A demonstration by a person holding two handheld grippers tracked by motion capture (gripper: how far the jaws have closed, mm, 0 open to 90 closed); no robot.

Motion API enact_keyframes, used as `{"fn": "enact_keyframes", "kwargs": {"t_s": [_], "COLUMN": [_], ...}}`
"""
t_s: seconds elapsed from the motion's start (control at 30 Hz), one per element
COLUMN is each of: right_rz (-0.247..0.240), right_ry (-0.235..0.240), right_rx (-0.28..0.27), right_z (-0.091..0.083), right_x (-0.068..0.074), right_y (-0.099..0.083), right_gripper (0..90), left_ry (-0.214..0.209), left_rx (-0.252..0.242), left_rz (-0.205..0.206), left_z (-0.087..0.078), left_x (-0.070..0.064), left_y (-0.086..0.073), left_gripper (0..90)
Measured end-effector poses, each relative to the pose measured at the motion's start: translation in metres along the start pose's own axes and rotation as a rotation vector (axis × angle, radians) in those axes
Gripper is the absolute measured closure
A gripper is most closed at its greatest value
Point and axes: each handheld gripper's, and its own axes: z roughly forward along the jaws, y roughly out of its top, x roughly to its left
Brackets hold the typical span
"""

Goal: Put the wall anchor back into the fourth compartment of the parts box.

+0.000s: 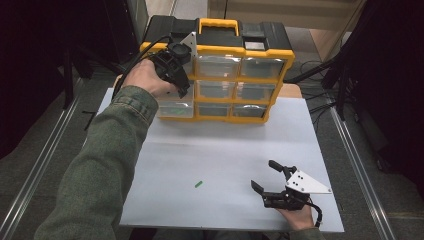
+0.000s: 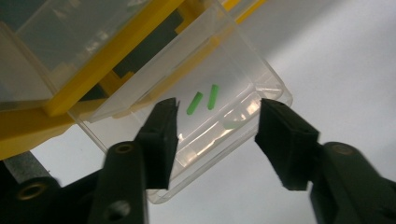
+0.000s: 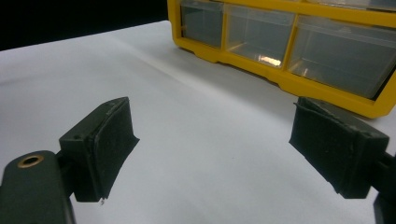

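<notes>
A yellow-and-black drawer organizer (image 1: 235, 75) stands at the white table's (image 1: 225, 150) far edge; metal rails (image 1: 355, 155) flank the table.

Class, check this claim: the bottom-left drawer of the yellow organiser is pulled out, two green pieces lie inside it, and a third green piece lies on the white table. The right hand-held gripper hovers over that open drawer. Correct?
One error: the left hand-held gripper hovers over the open drawer, as the left gripper view shows. The right hand-held gripper sits low near the table's front edge. Two green pieces in the drawer and the third green piece on the table stand.
</notes>
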Motion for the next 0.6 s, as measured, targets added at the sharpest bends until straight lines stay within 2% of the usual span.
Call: {"fn": "enact_keyframes", "kwargs": {"t_s": [0.1,0.13,0.2,0.37,0.43,0.47,0.5,0.57,0.6], "right_rz": [0.0,0.0,0.0,0.001,0.002,0.002,0.002,0.001,0.001], "right_ry": [0.0,0.0,0.0,-0.001,0.0,0.0,0.0,0.0,0.0], "right_rx": [0.0,0.0,0.0,0.0,-0.001,-0.001,-0.001,0.0,-0.002], "right_z": [0.0,0.0,0.0,0.0,0.0,0.0,0.0,0.0,0.0], "right_x": [0.0,0.0,0.0,0.0,0.0,0.0,0.0,0.0,0.0], "right_y": [0.0,0.0,0.0,0.0,0.0,0.0,0.0,0.0,0.0], "right_gripper": [13.9,13.9,13.9,13.8,13.8,13.9,13.9,13.9,13.8], "left_ry": [0.007,0.012,0.014,0.014,0.019,0.016,0.016,0.03,0.03], "left_rx": [-0.002,0.004,0.012,-0.007,-0.005,-0.021,-0.021,-0.04,-0.04], "left_rz": [0.002,0.003,0.011,0.007,0.021,0.034,0.034,0.06,0.06], "left_z": [0.0,0.0,-0.001,0.001,0.001,0.001,0.001,0.001,0.001], "left_x": [-0.001,-0.003,-0.004,-0.012,-0.017,-0.023,-0.023,-0.036,-0.036], "left_y": [-0.002,-0.003,-0.005,-0.013,-0.017,-0.02,-0.02,-0.028,-0.028], "left_gripper": [40.2,35.1,35.1,35.1,35.2,35.2,35.2,35.2,35.2]}}
